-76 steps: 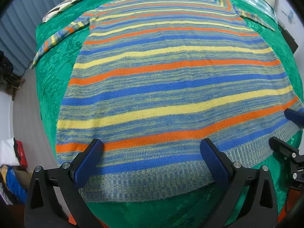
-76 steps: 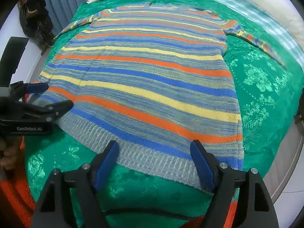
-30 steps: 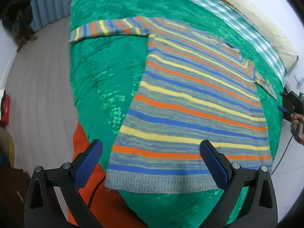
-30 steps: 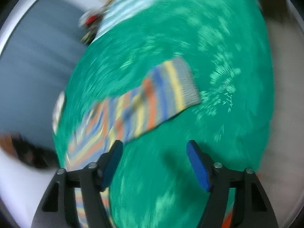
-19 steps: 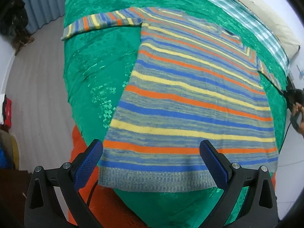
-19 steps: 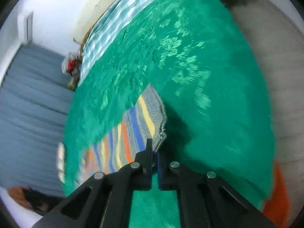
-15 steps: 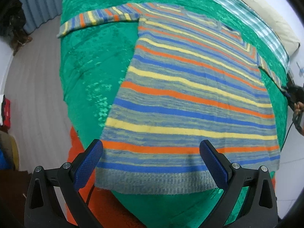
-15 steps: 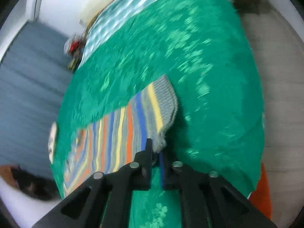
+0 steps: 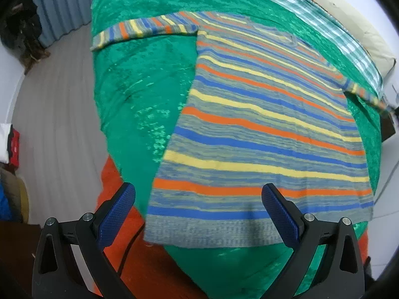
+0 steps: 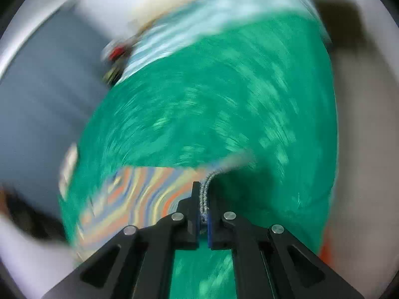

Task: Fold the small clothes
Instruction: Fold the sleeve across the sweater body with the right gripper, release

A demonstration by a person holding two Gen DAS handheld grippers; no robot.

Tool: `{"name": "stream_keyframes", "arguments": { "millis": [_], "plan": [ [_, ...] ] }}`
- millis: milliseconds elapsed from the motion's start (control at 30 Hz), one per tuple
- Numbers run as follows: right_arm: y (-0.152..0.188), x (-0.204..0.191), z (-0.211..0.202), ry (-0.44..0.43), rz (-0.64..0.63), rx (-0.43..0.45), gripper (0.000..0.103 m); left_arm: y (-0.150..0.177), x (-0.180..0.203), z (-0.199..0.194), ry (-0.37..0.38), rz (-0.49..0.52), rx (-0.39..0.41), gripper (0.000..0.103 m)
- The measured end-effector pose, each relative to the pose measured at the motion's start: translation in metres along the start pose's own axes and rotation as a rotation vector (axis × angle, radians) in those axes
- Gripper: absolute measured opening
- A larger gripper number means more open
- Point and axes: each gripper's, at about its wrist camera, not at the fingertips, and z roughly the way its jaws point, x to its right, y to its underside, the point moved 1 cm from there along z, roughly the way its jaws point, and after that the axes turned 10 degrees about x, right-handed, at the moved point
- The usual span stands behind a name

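Sweater (image 9: 261, 129), striped in blue, yellow and orange, lies spread flat on the green bedspread (image 9: 139, 94) in the left wrist view, one sleeve (image 9: 142, 30) stretched toward the bed's edge and the opposite sleeve running out of sight at the right rim. Right gripper (image 10: 204, 208) has just closed its jaws, and they now pinch the ribbed grey cuff (image 10: 205, 196) between the pads, though the rest of that view is smeared by motion so stripes and bedding blur together. Left gripper (image 9: 197, 211) hangs above the hem with its jaws wide apart and nothing between them, its lower body cut off by the frame.
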Motion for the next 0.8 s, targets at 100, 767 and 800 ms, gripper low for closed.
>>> {"name": "stream_keyframes", "arguments": {
  "millis": [100, 767, 800],
  "plan": [
    [-0.019, -0.073, -0.026, -0.015, -0.25, 0.005, 0.004, 0.001, 0.0, 0.006, 0.01, -0.008, -0.01, 0.101],
    [0.121, -0.263, 0.082, -0.504, -0.504, -0.371, 0.061, 0.003, -0.041, -0.001, -0.001, -0.109, 0.024, 0.101],
    [0.104, -0.252, 0.083, -0.449, -0.5, -0.352, 0.062, 0.0, -0.043, -0.002, -0.007, -0.113, 0.037, 0.101]
  ]
}}
